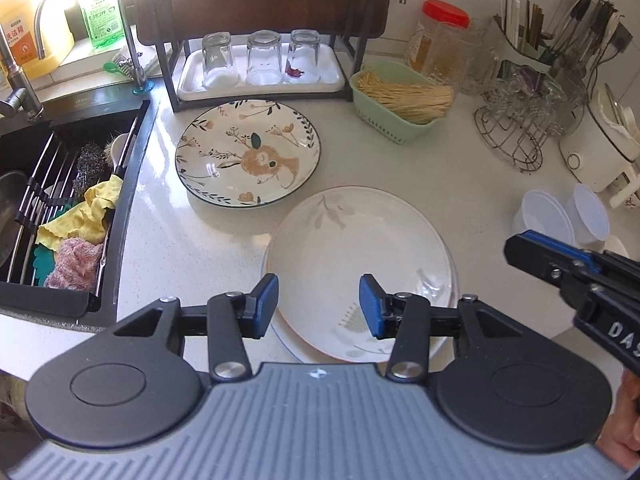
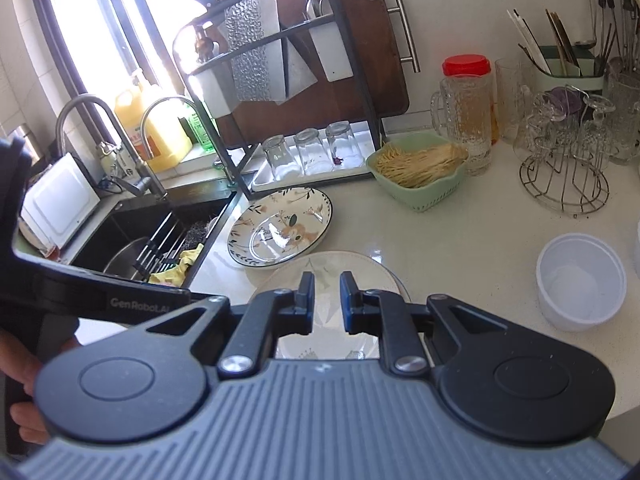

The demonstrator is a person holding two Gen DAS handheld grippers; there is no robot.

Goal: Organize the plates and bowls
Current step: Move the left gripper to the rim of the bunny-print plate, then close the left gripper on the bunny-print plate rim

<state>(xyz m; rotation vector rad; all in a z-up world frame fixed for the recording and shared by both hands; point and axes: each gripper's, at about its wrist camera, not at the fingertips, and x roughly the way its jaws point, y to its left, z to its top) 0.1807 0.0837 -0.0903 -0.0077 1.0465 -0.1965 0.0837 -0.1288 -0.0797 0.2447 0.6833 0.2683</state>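
Left claw (image 1: pixel 319 306): blue-padded fingers set well apart, nothing between them; hovering above the near left rim of the pale stack.
Right claw (image 2: pixel 326 304): fingers with a narrow gap, not touching, clamped on nothing; poised over the near edge of the same stack. Seen in the left view as a black-and-blue body entering from the right (image 1: pixel 568 276).
Task thing, nearest: round white ceramic plate with grey leaf print (image 1: pixel 360 272), lying flat on top of a second pale plate whose rim shows beneath it; both on the white speckled tabletop (image 1: pixel 460 184).
Task thing, farther: round cream ceramic plate with rabbit and flower pattern and dark rim (image 1: pixel 248 152), flat on the tabletop, beyond and left of the pale stack, rims close but whether touching cannot be told.
Bowls: two translucent white plastic bowls (image 1: pixel 560 216), well right of the stack, near the right claw's side.
Deciding relation: rabbit plate lies forward and left of both claws, nearer the left claw; round, so no long axis; nearest rim faces the claw. Judgement: left claw better placed for it, right claw for the bowls.
Writing, left claw handle: "GenRobot.AI" (image 2: pixel 140 303).
Writing, right claw body: "DAS" partly visible, remainder cut off.
Writing, yellow detergent bottle (image 1: pixel 24 32): Chinese characters on an orange-and-white label, "洗洁精".
Green bottle label (image 1: pixel 100 8): print too small to read.
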